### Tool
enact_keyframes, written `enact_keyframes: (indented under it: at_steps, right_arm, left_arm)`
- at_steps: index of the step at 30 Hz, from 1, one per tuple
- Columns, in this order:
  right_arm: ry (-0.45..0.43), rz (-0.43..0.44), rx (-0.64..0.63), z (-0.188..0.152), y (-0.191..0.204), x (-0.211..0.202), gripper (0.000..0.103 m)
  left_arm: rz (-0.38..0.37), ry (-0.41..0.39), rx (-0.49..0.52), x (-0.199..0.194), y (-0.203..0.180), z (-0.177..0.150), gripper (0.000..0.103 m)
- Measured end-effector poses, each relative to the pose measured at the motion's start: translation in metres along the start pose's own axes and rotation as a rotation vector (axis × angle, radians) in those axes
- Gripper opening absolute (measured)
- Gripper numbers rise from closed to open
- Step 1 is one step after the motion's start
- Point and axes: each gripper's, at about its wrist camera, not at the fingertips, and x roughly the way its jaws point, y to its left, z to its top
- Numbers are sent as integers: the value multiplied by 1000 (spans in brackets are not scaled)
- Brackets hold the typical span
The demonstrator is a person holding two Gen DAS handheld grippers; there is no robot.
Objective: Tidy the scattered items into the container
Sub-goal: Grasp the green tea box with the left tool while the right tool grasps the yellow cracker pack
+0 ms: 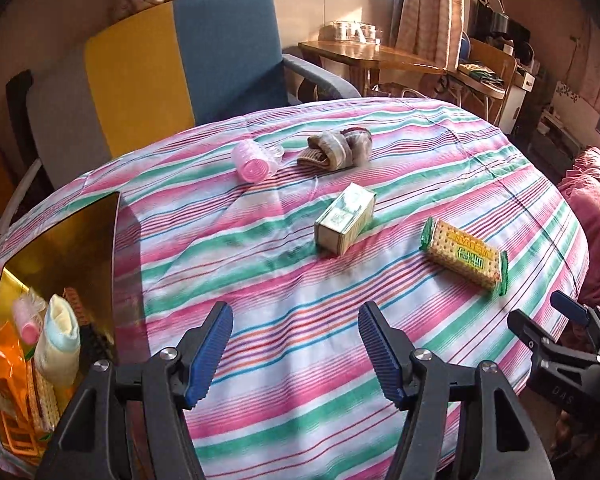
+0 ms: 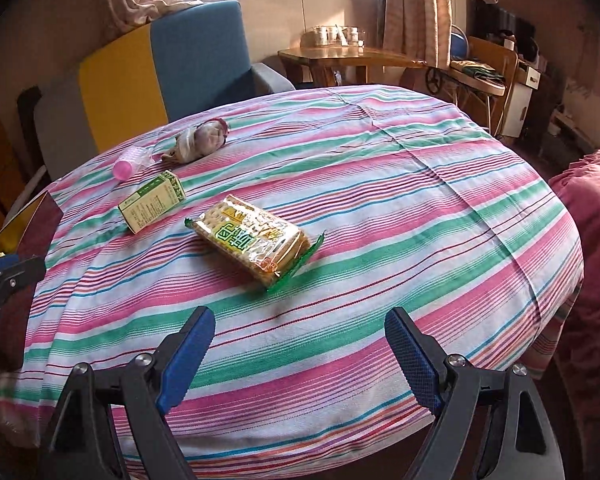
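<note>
Crinkly cracker pkt (image 2: 254, 238) on striped cloth (image 2: 380, 200)

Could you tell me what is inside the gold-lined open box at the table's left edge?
The gold-lined box holds a rolled pale-blue towel, a pink hair roller, an orange packet and crackers. Anything beneath them is covered.

One roller (image 1: 253, 161), one sock (image 1: 337, 147), two packs (image 1: 345, 219).

Lying spread on the striped cloth (image 1: 300, 320): cracker pack (image 1: 465, 255) rightmost, carton (image 1: 345, 219) left of it, socks (image 1: 336, 148) and roller (image 1: 254, 160) behind; container (image 1: 60, 248) standing far left.
</note>
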Motion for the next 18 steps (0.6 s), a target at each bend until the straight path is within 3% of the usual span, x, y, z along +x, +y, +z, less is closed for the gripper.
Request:
enact_keyframes:
  at_steps: [3, 10, 18]
  right_arm:
    - [-5, -1, -21, 0, 4, 1, 89]
    - [8, 5, -36, -3, 5, 8, 89]
    - [17, 2, -36, -4, 3, 13, 89]
  left_arm:
    - [11, 13, 28, 14, -6, 17, 67]
    - [-84, 44, 55, 44, -10, 46, 67]
    - [-135, 90, 177, 81, -29, 64, 66]
